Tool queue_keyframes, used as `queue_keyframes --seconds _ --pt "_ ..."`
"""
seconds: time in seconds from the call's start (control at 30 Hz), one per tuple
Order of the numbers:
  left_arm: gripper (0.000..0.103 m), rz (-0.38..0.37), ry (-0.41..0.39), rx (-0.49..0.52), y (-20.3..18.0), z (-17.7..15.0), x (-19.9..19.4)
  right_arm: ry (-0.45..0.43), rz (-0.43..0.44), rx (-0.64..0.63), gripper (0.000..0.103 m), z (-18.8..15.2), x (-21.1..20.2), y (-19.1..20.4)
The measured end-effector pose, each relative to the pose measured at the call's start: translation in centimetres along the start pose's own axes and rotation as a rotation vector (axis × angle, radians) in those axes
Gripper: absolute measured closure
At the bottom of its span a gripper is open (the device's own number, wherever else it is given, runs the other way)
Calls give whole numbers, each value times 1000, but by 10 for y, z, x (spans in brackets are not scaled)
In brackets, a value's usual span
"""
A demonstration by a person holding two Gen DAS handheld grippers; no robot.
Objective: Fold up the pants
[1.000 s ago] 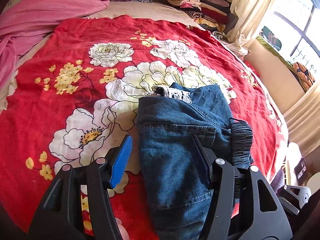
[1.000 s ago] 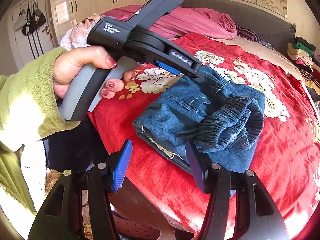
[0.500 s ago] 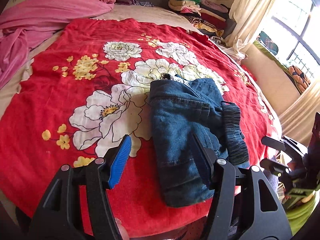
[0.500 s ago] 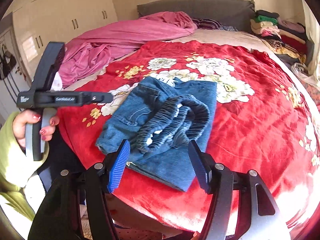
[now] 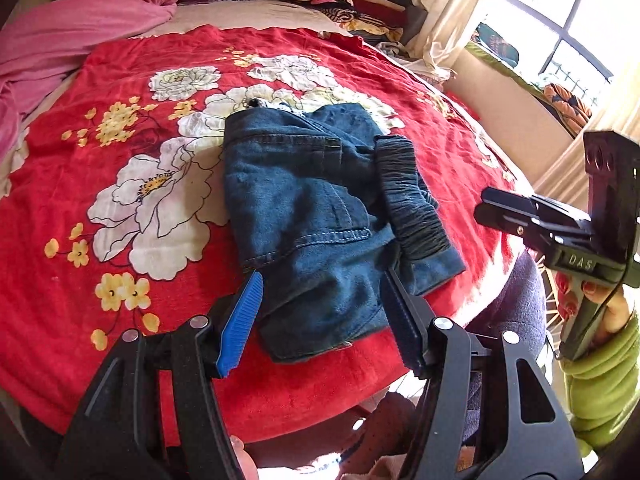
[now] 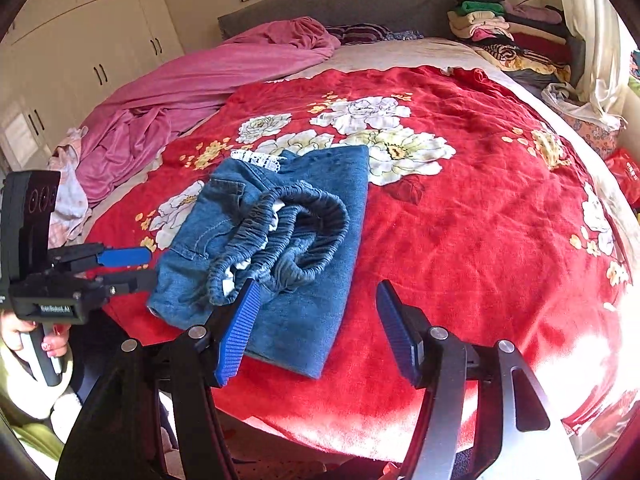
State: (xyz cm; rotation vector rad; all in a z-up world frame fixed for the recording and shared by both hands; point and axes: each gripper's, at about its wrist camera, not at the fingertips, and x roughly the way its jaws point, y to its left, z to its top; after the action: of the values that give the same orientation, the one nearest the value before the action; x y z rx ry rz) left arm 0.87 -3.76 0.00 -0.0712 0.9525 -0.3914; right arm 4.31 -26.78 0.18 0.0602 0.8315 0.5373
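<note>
Pants (image 5: 320,216) seen folded into a compact denim bundle, elastic waistband (image 6: 288,236) bunched on top, lying on red floral blanket (image 5: 120,320) near bed's front edge. Both claws now drawn back off the bundle vs. 1 s ago. L claw (image 5: 324,320) part-open, nothing gripped. R claw (image 6: 316,328) just opened a bit wider, empty. Judged: folding approx. done, hands retreating.

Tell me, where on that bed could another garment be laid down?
The red blanket lies bare between the folded jeans and the window-side edge. The pink sheet crowds the wardrobe side, and stacked clothes fill the headboard corner.
</note>
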Motion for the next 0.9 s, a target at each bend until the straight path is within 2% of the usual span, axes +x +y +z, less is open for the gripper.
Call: queue_keyframes --seconds 0.13,0.27,0.33,0.4,0.43,0.5,0.63,0.9 --pt "52 -10 62 14 -8 -7 20 -15 64 -69 44 44 17 19" --pt "52 -6 97 -15 -1 -16 33 39 105 -105 44 91 58 25" --pt "52 -20 92 -20 3 -17 31 74 75 -161 48 110 82 26" --pt "52 -34 93 -35 8 -17 31 122 21 -270 48 122 106 30" --pt "52 -37 93 -37 9 -17 32 148 -3 -321 48 124 118 33" --pt "52 -41 89 -37 9 -17 31 199 21 -384 50 126 137 40" --pt "52 -43 72 -33 9 -15 29 236 39 -512 52 122 164 68" --pt "52 -20 65 -20 10 -14 31 298 0 -521 52 126 209 90"
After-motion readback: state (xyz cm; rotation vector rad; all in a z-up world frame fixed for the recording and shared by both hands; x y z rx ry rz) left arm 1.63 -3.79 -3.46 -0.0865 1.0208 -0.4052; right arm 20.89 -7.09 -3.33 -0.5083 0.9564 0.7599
